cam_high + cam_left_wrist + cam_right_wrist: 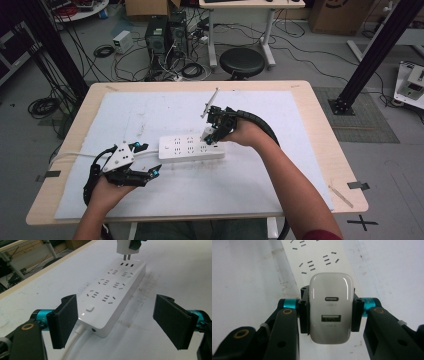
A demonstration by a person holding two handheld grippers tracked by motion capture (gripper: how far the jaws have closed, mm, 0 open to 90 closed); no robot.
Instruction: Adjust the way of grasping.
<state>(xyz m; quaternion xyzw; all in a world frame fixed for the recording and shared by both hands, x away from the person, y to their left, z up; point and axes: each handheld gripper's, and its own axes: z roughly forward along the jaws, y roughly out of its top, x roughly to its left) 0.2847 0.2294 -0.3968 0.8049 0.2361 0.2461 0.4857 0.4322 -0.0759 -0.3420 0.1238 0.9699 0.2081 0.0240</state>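
Note:
A white power strip (191, 147) lies flat on the white mat, its cord (75, 154) running off to the left. My right gripper (212, 135) is shut on a white USB charger (331, 307), pads pressed on its two sides. In the left gripper view the charger (126, 247) hangs with its two prongs just above the strip's far end (126, 265), apart from the sockets. My left gripper (149, 159) stands open at the strip's switch end (90, 308). Its pads (66, 320) flank that end without touching it.
A white mat (250, 190) covers most of the wooden table (330, 150). A thin white stick (210, 102) rises beside the right hand. Beyond the far edge are a black stool (242, 61), computer cases (167, 35) and floor cables.

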